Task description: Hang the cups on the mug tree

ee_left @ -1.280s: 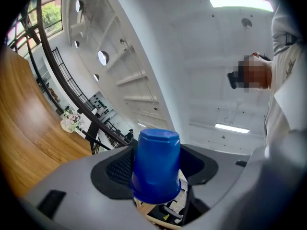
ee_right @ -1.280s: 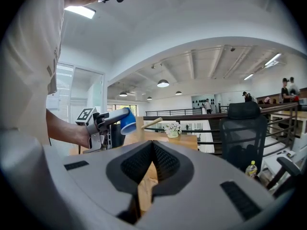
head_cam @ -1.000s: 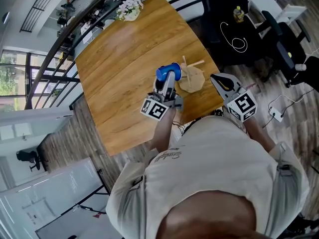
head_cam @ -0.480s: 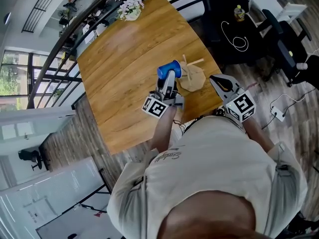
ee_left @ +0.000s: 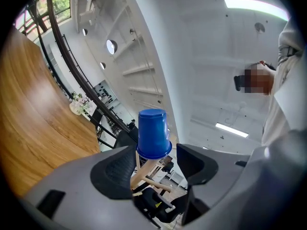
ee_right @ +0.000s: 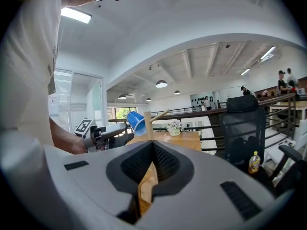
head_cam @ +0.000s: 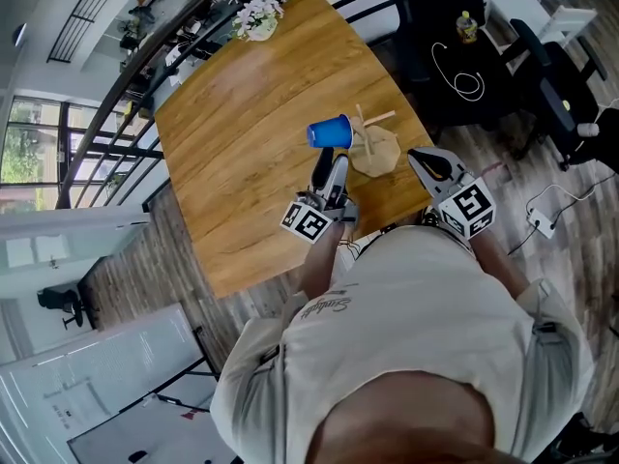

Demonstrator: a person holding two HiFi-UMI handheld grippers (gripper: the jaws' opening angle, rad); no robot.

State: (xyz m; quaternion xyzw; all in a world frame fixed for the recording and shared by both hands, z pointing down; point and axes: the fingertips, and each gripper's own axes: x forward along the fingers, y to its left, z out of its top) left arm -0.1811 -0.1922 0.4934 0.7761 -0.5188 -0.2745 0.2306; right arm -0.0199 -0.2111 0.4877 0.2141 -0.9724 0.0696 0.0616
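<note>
A blue cup [head_cam: 331, 131] hangs upside down on a peg of the wooden mug tree [head_cam: 374, 149], which stands near the table's right edge. My left gripper [head_cam: 332, 167] is open just short of the cup, not touching it. In the left gripper view the cup [ee_left: 153, 133] sits on the slanted peg [ee_left: 145, 168] beyond the parted jaws of the left gripper [ee_left: 154, 169]. My right gripper [head_cam: 418, 155] is shut and empty, to the right of the tree, off the table's edge. From the right gripper view, the cup [ee_right: 136, 122] and tree post [ee_right: 148, 126] show past the right gripper [ee_right: 152, 146].
The wooden table [head_cam: 242, 114] holds a vase of flowers [head_cam: 253, 14] at its far corner. A black office chair [ee_right: 242, 128] and a yellow bottle [ee_right: 253, 162] are to the right. A railing runs behind the table.
My left gripper has let go of the blue cup and drawn back toward me. The cup stays on the tree's peg. The right gripper has barely moved.
</note>
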